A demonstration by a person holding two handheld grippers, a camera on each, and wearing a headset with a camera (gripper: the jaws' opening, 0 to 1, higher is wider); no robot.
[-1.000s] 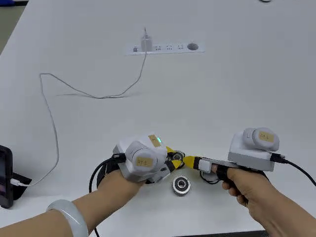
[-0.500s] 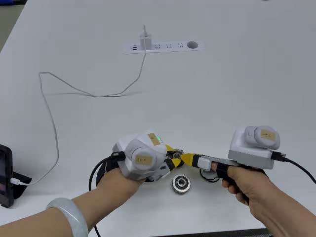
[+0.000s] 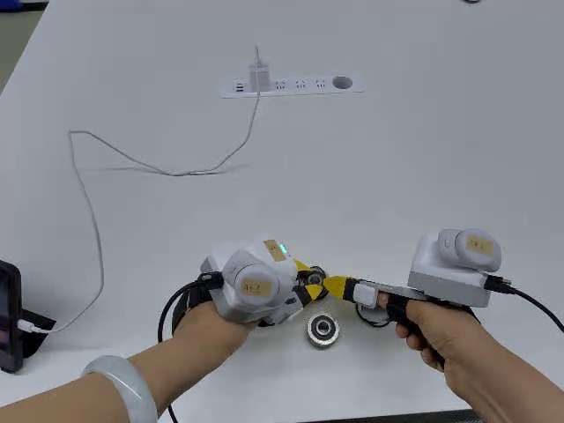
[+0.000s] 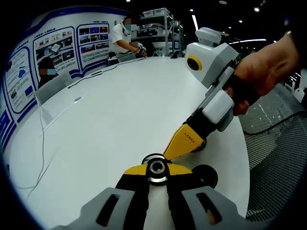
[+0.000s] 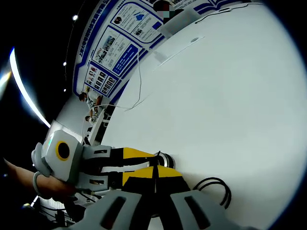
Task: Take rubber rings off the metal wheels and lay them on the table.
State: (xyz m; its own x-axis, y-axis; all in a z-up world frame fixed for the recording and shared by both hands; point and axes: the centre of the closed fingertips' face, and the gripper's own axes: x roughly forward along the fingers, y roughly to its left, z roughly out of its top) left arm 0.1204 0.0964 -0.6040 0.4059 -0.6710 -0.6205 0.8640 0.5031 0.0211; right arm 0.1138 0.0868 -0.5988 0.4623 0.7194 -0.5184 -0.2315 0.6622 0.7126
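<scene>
My left gripper (image 3: 308,280) is shut on a small metal wheel (image 3: 315,277) with a black rubber ring around it, held just above the white table (image 3: 397,159). In the left gripper view the wheel (image 4: 157,166) sits between the yellow jaws. My right gripper (image 3: 331,284) comes in from the right, its jaws shut with the tips (image 4: 169,152) at the ring's rim. From the right gripper view, the wheel (image 5: 165,158) lies just past my shut jaws. A second wheel (image 3: 323,329) lies on the table near the front. Loose black rings (image 5: 216,189) lie under the right gripper.
A white power strip (image 3: 291,85) lies at the back, with a charger cable (image 3: 88,220) running to a black device (image 3: 11,313) at the left edge. The table's front edge is close below my hands. People sit at the far end (image 4: 127,36).
The right gripper's tips have edged slightly left toward the held wheel. The left gripper and the loose wheel stay where they were.
</scene>
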